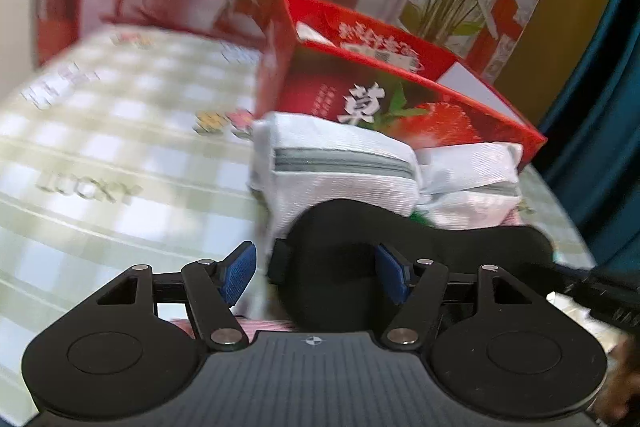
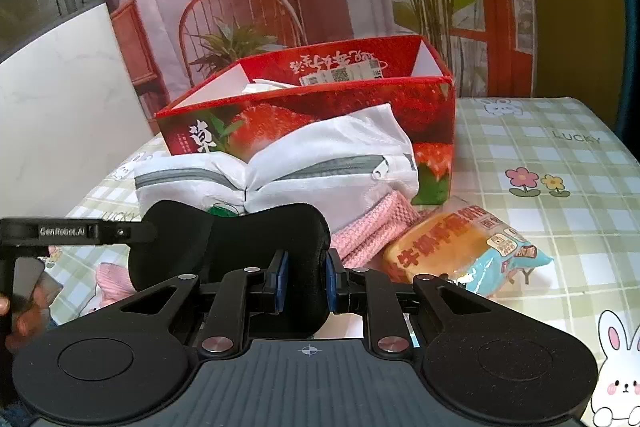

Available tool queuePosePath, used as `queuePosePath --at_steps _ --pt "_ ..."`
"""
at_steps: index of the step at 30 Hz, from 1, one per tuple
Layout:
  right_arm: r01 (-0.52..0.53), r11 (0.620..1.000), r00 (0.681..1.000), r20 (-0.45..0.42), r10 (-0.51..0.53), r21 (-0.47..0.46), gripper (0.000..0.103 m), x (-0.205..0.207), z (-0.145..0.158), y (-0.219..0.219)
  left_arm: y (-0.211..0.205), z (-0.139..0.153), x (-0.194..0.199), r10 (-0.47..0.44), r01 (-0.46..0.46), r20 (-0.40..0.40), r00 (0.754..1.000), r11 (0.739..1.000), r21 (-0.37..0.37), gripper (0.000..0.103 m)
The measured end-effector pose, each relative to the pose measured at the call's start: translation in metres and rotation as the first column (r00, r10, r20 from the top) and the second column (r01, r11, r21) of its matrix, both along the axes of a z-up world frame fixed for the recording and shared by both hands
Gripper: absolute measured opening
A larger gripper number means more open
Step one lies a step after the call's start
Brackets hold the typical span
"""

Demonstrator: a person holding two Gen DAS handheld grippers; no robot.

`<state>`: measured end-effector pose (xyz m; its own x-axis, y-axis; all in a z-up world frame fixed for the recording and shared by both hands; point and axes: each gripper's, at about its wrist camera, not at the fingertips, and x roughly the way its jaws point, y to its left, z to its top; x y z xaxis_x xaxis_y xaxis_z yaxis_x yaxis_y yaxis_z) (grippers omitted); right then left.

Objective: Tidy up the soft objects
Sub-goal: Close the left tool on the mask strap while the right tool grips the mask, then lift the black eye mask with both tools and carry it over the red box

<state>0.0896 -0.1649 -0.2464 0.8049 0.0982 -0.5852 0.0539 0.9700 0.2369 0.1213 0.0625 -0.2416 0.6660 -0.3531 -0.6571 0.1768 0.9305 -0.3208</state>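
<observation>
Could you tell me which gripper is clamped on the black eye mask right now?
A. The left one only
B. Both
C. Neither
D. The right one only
D: the right gripper has its blue pads pressed on the black eye mask, while the left gripper stands open around it.

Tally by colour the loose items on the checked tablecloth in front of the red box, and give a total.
Black: 1, the padded eye mask
White: 2, the zip pouches
Pink: 1, the knitted cloth
Orange and blue: 1, the wrapped bread
Total: 5
</observation>
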Motion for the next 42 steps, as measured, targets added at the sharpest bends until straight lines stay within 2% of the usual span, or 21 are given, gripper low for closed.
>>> queuePosePath --at_steps 3,6,8,11,15,17,19,22,25,28,31,36,39,42 --pt "0.004 1.0 1.0 -0.004 -0.004 0.003 0.018 0.001 -0.002 -0.001 0.002 -0.007 0.002 -0.001 -0.001 -0.037 0.999 0.999 -0.053 0.069" --pt "0.004 1.0 1.0 -0.005 -0.004 0.005 0.018 0.001 -0.003 -0.001 0.002 -0.007 -0.005 -0.013 0.011 -0.029 0.999 0.998 -0.068 0.067" --pt "0.002 1.0 1.0 -0.003 -0.002 0.006 0.018 0.002 -0.003 -0.001 0.001 -0.001 -0.013 -0.016 0.016 -0.001 1.0 0.998 -0.055 0.066" --pt "-0.007 1.0 1.0 0.009 0.007 0.007 0.018 0.001 -0.002 0.001 -0.004 0.009 -0.025 -0.027 0.027 0.049 0.998 1.0 0.004 0.064" --pt "-0.016 1.0 1.0 0.022 0.017 -0.001 0.018 0.0 0.001 0.003 -0.008 0.018 -0.034 -0.049 0.049 0.096 0.994 0.999 0.006 0.055" --pt "-0.017 1.0 0.999 0.028 0.017 -0.001 0.018 -0.001 0.002 0.004 -0.006 0.02 -0.035 -0.06 0.062 0.109 0.992 0.998 -0.014 0.05" --pt "-0.018 1.0 0.999 0.034 0.018 0.004 0.018 -0.002 0.002 0.003 -0.006 0.018 -0.035 -0.062 0.065 0.108 0.992 0.998 -0.025 0.031" --pt "-0.025 1.0 0.999 0.049 0.024 0.018 0.018 -0.003 0.003 0.003 -0.004 0.015 -0.035 -0.056 0.06 0.104 0.993 0.998 -0.036 0.02" --pt "-0.033 0.999 0.997 0.064 0.032 0.018 0.018 -0.004 0.005 0.004 -0.002 0.017 -0.036 -0.051 0.059 0.123 0.991 0.996 -0.062 0.014" --pt "-0.039 0.999 0.996 0.081 0.037 0.023 0.017 -0.005 0.007 0.004 -0.001 0.021 -0.039 -0.069 0.087 0.154 0.986 0.99 -0.112 0.013" --pt "-0.036 0.999 0.994 0.1 0.033 0.032 0.017 -0.006 0.009 0.002 -0.007 0.024 -0.042 -0.083 0.1 0.176 0.981 0.991 -0.09 0.012" --pt "-0.04 0.998 0.989 0.146 0.034 0.042 0.017 -0.008 0.015 -0.001 -0.003 0.036 -0.045 -0.066 0.091 0.219 0.973 0.991 -0.103 0.012" --pt "-0.043 0.998 0.982 0.187 0.035 0.043 0.017 -0.008 0.023 -0.002 -0.002 0.051 -0.046 -0.067 0.1 0.268 0.961 0.989 -0.11 0.012" --pt "-0.049 0.998 0.973 0.227 0.041 0.03 0.016 -0.005 0.036 -0.004 -0.004 0.072 -0.044 -0.072 0.105 0.329 0.942 0.991 -0.085 0.012"
